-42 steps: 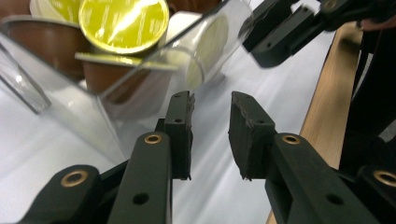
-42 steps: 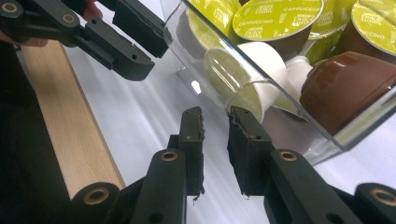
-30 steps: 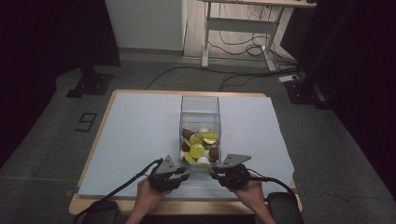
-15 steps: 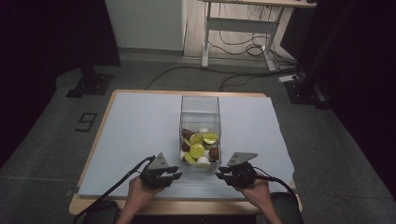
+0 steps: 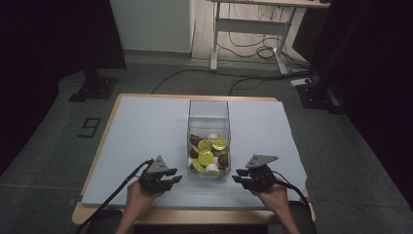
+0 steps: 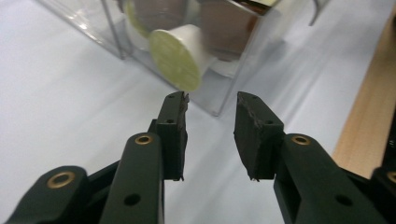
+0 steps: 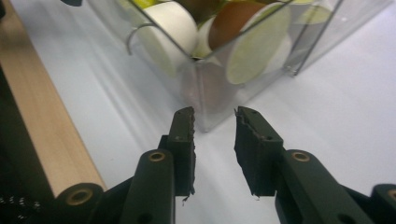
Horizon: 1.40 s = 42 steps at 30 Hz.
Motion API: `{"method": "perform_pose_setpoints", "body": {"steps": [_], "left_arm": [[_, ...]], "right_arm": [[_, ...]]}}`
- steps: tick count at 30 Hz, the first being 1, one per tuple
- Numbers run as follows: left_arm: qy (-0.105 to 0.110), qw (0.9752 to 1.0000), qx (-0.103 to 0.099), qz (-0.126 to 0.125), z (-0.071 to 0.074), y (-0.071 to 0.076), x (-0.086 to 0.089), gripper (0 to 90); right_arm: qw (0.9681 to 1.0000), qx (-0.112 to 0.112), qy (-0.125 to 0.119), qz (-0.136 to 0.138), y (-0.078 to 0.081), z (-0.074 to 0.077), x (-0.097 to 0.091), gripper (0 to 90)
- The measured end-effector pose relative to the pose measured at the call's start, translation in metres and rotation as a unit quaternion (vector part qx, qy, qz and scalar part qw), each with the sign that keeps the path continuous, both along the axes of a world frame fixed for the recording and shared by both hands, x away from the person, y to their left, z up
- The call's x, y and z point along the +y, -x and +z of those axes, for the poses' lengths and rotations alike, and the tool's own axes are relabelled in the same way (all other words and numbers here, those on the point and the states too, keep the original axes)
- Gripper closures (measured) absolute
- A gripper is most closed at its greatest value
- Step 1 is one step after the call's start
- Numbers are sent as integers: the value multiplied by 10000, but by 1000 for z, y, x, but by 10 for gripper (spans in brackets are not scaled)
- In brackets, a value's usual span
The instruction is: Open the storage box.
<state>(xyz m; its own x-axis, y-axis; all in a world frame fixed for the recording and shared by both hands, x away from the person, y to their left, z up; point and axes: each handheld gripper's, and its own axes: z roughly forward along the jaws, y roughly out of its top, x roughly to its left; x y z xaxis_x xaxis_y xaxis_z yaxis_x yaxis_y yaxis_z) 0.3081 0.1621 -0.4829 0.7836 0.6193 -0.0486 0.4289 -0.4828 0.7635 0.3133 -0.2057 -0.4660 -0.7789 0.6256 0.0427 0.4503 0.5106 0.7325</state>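
The clear, square-walled plastic box (image 5: 208, 141) stands near the front edge of the pale blue mat (image 5: 136, 141) on the wooden table (image 5: 92, 163), between our two grippers. We keep the left gripper (image 5: 171, 179) just to its left and the right gripper (image 5: 239, 179) just to its right, both clear of its walls. The jaws of each have just been opening; they stand a little apart with nothing between them, gripping nothing. From above we see the box filled in its lower part with round capsules (image 5: 205, 157), gold-lidded, brown and white. The left gripper view adds a white capsule with a yellowish lid (image 6: 180, 53) pressed against the near wall. The right gripper view shows the box's near corner (image 7: 201, 100) straight ahead of the jaws, with white and brown capsules behind it.
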Motion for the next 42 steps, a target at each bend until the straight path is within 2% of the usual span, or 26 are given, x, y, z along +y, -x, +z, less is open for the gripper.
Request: {"method": "perform_pose_setpoints", "body": {"steps": [5,12,21,24,34,36,38,40,42], "left_arm": [[-65,9998,-74,181,-1,-6,8,587],[-214,9994,-118,252,-5,-13,10,487],[-125,9990,-125,416,-6,-21,13,353],[-154,9989,-134,418,-8,-24,14,300],[-285,9972,41,695,-19,-35,20,144],[-301,9963,68,799,-21,-37,22,128],[-357,9953,112,894,-23,-39,23,73],[-406,9941,167,995,-26,-41,24,17],[-470,9932,217,1043,-28,-42,25,0]], "right_arm": [[9998,-72,-72,-176,-5,-1,-9,602],[9989,-89,-140,-435,-12,-4,-20,517],[9969,-74,-199,-751,-21,-10,-35,412],[9962,-45,-209,-840,-25,-14,-38,368],[9933,11,153,-1143,-37,-27,-44,234],[9925,48,209,-1206,-39,-30,-44,221],[9915,82,306,-1259,-41,-33,-44,201],[9906,169,397,-1301,-42,-36,-43,179],[9900,255,453,-1310,-44,-40,-42,149]]}}
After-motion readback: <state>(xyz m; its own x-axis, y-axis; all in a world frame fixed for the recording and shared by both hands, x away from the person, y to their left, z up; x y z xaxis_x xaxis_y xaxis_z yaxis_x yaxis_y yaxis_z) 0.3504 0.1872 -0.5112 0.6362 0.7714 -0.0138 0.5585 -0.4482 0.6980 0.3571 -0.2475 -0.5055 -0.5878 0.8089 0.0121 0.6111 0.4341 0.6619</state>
